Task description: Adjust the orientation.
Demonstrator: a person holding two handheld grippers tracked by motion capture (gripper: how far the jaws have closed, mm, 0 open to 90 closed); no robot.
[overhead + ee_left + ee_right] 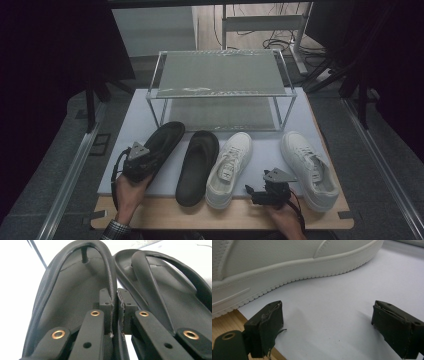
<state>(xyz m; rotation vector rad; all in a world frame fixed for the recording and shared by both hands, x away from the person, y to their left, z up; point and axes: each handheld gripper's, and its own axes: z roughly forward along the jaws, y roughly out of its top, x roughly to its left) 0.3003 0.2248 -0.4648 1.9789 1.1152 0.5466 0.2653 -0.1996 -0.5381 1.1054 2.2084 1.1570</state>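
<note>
High view: the left claw point(145, 159) sits at about 8 o'clock on the tabletop point(165, 210), clamped on the strap of a black flip-flop point(162, 142) whose toe points toward 1 o'clock. Just beside it, toward 3 o'clock, lies a second black flip-flop point(197, 167), then a white sneaker point(230, 167) and, well apart at 4 o'clock, another white sneaker point(307, 167). The right claw point(260, 192) rests between the two sneakers at 5 o'clock, touching neither. All four shoes lie on a pale mat point(265, 150) over the wooden board; a two-tier rack point(220, 75) with metal legs and grey shelves stands at 12 o'clock behind the toes.

Left gripper view: the jaws stand nearly together, pinching the thin, smooth rubbery strap of the held flip-flop point(75, 290) where it arches over the matte footbed. The other flip-flop point(170, 290) lies close at 2 o'clock.

Right gripper view: the jaws stand wide apart over the bare mat point(332, 315), nothing between them. The ribbed rubber sole of a sneaker point(299, 267) curves across at 11 o'clock; a wood edge point(229, 320) shows at 8 o'clock.
</note>
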